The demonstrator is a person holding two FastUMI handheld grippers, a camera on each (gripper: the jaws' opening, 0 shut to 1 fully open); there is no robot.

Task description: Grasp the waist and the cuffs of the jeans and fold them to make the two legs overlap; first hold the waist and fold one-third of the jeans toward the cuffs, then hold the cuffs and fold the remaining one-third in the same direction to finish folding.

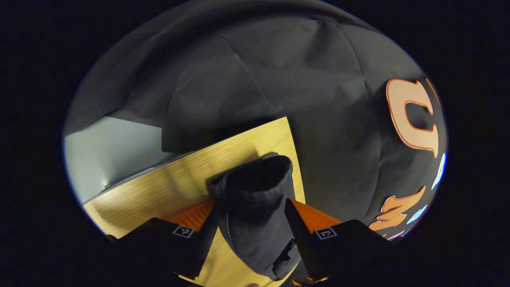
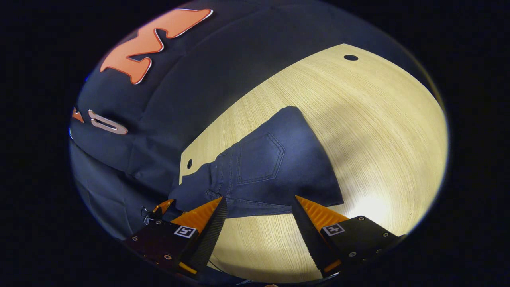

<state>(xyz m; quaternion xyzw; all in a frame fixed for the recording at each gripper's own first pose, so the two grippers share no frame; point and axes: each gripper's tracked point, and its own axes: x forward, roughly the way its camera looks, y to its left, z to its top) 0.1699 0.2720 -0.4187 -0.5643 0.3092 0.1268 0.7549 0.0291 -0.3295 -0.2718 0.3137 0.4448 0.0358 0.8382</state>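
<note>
In the left gripper view, the left gripper (image 1: pixel 251 223) sits low, its two fingers (image 1: pixel 197 217) set apart with a thick bundle of dark jeans (image 1: pixel 255 207) standing up between them. The cloth fills the gap and seems to touch both inner faces, but whether the fingers actually press on it I cannot tell (the fabric hides the contact). The bundle rises in a rounded fold above the fingertips, and a bit of seam or belt loop shows low by the right-hand finger. Under it lies the wooden table (image 1: pixel 167 187), its corner pointing away, and beyond the table's edge hangs the black cloth wall (image 1: pixel 259 79), with a pale grey panel (image 1: pixel 107 151) off to the left.

In the right gripper view, the right gripper (image 2: pixel 259 217) has its fingers (image 2: pixel 314 217) spread wide with bare tabletop between them. Just past the fingertips lies the seat end of the jeans (image 2: pixel 263 167), flat on the wooden table (image 2: pixel 378 131), a back pocket (image 2: pixel 261 159) facing up and the waistband edge nearest the gripper. The tips are near the cloth, holding nothing. Farther off the table carries two small dark holes, one by the near-left edge (image 2: pixel 189 164) and one far across (image 2: pixel 351 57).
</note>
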